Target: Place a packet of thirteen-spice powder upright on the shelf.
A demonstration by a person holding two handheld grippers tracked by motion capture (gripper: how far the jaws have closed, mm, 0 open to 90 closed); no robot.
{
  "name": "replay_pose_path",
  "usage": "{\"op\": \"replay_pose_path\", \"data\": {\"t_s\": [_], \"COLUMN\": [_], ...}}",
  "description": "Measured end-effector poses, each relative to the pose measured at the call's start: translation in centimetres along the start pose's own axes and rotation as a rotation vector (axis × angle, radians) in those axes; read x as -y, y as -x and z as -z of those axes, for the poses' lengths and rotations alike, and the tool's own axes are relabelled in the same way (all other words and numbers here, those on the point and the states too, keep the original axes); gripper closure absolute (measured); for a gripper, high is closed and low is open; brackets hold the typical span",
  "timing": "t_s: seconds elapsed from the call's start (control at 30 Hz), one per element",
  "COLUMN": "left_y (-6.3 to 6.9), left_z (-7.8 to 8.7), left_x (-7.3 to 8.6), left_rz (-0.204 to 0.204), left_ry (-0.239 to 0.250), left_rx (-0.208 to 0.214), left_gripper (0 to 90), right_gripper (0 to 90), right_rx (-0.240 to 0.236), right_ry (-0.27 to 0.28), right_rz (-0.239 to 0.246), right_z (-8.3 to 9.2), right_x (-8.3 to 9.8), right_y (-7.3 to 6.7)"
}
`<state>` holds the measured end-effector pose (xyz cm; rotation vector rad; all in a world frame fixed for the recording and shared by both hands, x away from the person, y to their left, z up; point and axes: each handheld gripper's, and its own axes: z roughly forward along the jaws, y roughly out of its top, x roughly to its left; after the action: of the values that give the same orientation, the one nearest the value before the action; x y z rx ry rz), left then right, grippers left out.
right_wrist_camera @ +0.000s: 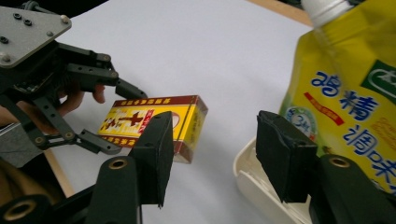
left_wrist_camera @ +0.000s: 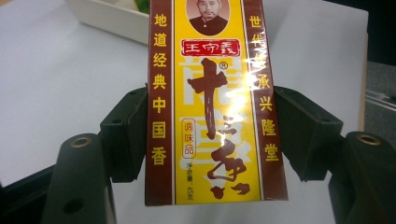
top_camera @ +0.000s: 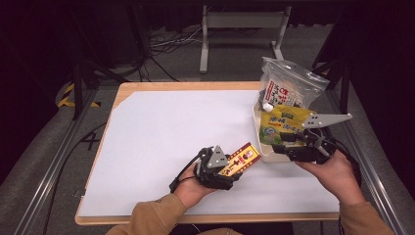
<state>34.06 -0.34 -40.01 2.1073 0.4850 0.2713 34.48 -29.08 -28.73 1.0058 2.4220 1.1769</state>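
1. Low and centre in the high view, the left gripper (top_camera: 230,169) clamps a yellow and dark-red cardboard seasoning box (top_camera: 240,159), which points toward the upper right of the frame, at the cream plastic tray (top_camera: 268,155).
2. Seen from the left gripper view, the seasoning box (left_wrist_camera: 215,100) stands between the two black jaws, their pads pressing its dark-red side bands, lower end near the bottom of the frame. The grip looks firm.
3. At the right of the high view, the right gripper (top_camera: 288,142) sits at the tray's near edge. In the right gripper view its jaws stand apart with only white table (right_wrist_camera: 210,51) between them; the tray rim (right_wrist_camera: 247,175) lies by the right-hand jaw.
4. A yellow spouted pouch (top_camera: 281,123) and a clear printed bag (top_camera: 288,85) already crowd the tray.
5. Risk, as I judge it: the box could catch the rim or nudge the pouch over, since free space is tight. The glossy wrap might also let it slip if the jaws ease early.
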Motion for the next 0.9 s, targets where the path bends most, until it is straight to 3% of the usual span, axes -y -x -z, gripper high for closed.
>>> {"op": "replay_pose_path", "data": {"t_s": [0.13,0.3,0.4,0.53,0.63,0.9], "left_y": [0.0,-0.2,-0.1,-0.1,0.0,0.6], "left_z": [0.3,0.4,0.4,0.4,0.5,0.8], "left_x": [0.0,0.0,0.1,0.2,0.2,0.1], "left_rz": [-0.018,0.003,-0.013,-0.019,-0.033,-0.079], "left_ry": [0.035,0.052,0.064,0.077,0.082,0.124], "left_rx": [-0.027,-0.023,-0.037,-0.026,-0.026,-0.035], "left_gripper": [32.9,32.9,32.9,32.8,32.8,32.7], "right_gripper": [46.6,45.8,45.4,44.9,42.1,40.3], "right_rx": [-0.033,-0.067,-0.084,-0.099,-0.116,-0.129], "right_ry": [-0.041,-0.082,-0.105,-0.135,-0.148,-0.18], "right_rz": [-0.012,-0.049,-0.07,-0.075,-0.107,-0.121], "right_z": [-0.5,-1.2,-1.6,-2.4,-3.1,-4.6], "right_x": [-0.8,-1.6,-2.1,-2.4,-2.5,-2.1], "right_y": [-0.3,-0.6,-0.8,-1.1,-1.0,-0.8]}}
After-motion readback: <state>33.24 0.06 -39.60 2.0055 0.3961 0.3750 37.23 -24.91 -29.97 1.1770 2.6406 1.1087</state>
